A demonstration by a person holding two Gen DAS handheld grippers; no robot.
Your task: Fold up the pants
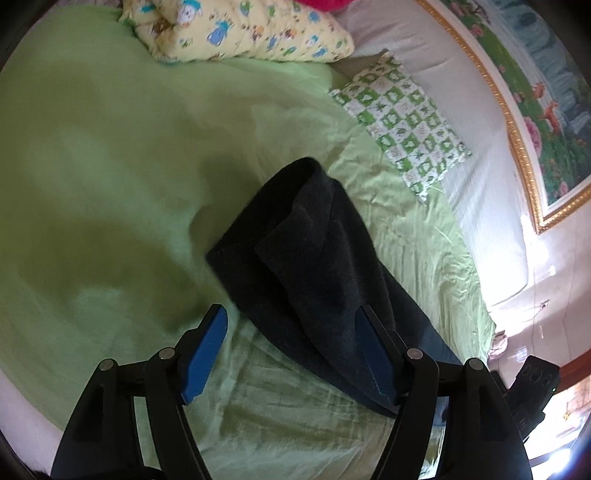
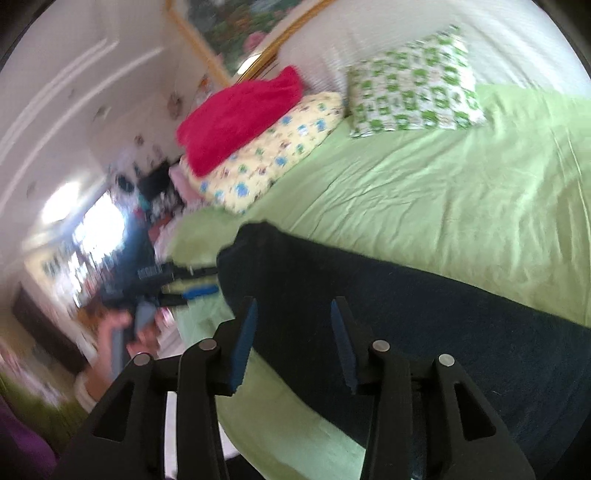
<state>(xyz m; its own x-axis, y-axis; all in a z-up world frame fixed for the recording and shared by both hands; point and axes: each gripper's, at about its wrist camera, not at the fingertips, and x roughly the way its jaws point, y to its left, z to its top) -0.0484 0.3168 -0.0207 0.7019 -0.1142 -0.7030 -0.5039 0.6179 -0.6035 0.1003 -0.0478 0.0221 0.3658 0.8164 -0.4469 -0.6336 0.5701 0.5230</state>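
Dark navy pants (image 1: 325, 251) lie in a long strip on the green bed sheet (image 1: 110, 166), with one end folded over on itself. My left gripper (image 1: 291, 314) is open and empty, hovering above the pants, its right finger over the cloth. In the right wrist view the pants (image 2: 406, 314) run from the middle to the lower right. My right gripper (image 2: 291, 308) is open and empty above the pants' near edge. The left gripper (image 2: 188, 284) also shows there, open, at the pants' far end, held by a hand (image 2: 122, 339).
A yellow cartoon-print pillow (image 1: 240, 29) and a green checked pillow (image 1: 402, 122) lie at the head of the bed. A red blanket (image 2: 240, 114) sits on the yellow pillow (image 2: 273, 155). A gold-framed picture (image 1: 535, 110) hangs on the wall. The bed edge (image 2: 207, 325) is close.
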